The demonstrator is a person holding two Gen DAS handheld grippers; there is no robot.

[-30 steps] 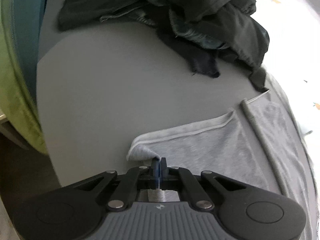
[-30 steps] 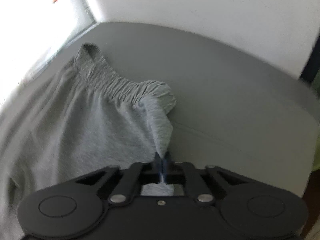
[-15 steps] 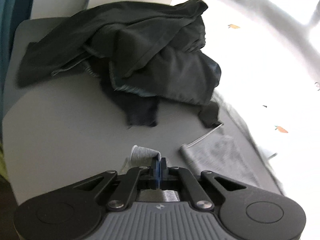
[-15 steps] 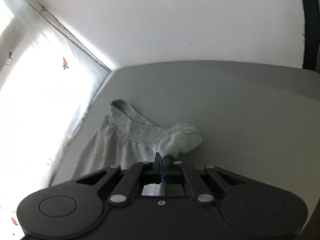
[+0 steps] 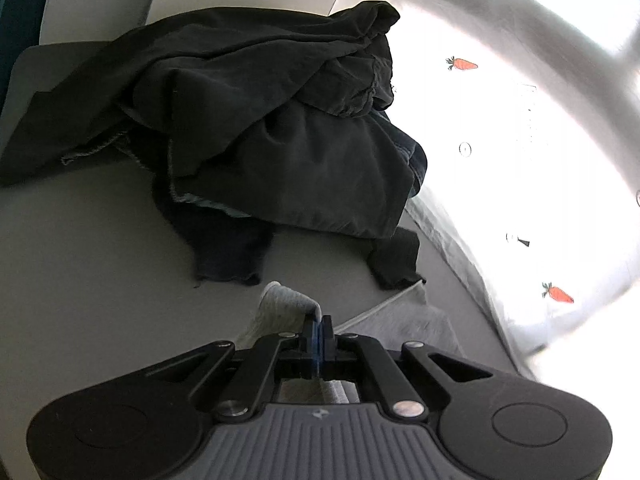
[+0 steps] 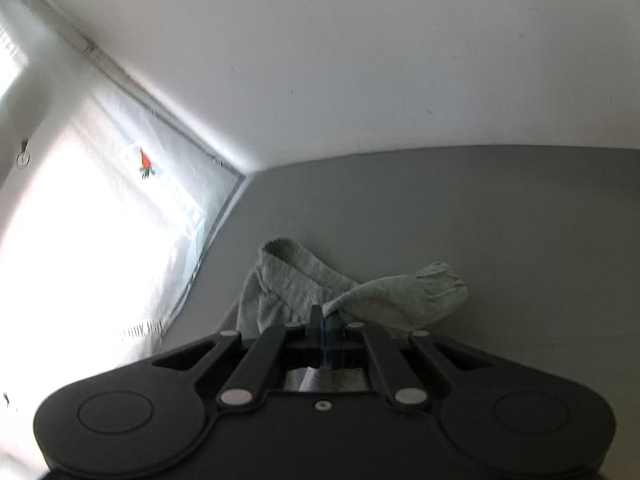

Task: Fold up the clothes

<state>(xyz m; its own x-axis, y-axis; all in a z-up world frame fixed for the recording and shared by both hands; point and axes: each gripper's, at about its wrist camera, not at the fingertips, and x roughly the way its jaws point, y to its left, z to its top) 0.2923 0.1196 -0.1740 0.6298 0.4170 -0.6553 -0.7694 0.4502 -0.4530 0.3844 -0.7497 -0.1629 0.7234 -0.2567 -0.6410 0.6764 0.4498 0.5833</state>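
A light grey garment (image 5: 280, 308) hangs from both grippers above the grey surface (image 5: 80, 260). My left gripper (image 5: 317, 326) is shut on its hem corner; the cloth bunches just left of the jaws. In the right wrist view my right gripper (image 6: 325, 320) is shut on the elastic waistband end of the same grey garment (image 6: 384, 300), which folds over to the right of the jaws. Most of the garment hangs below the grippers, hidden by their bodies.
A heap of dark clothes (image 5: 260, 120) lies on the surface ahead of the left gripper. A bright white sheet with small carrot prints (image 5: 520, 160) borders the surface on the right. A white wall (image 6: 360, 60) rises behind the surface (image 6: 500, 220).
Both grippers have risen and tilted up, lifting the grey garment off the surface. It lay spread flat before; now it hangs bunched at the jaws. The dark heap looks nearer.
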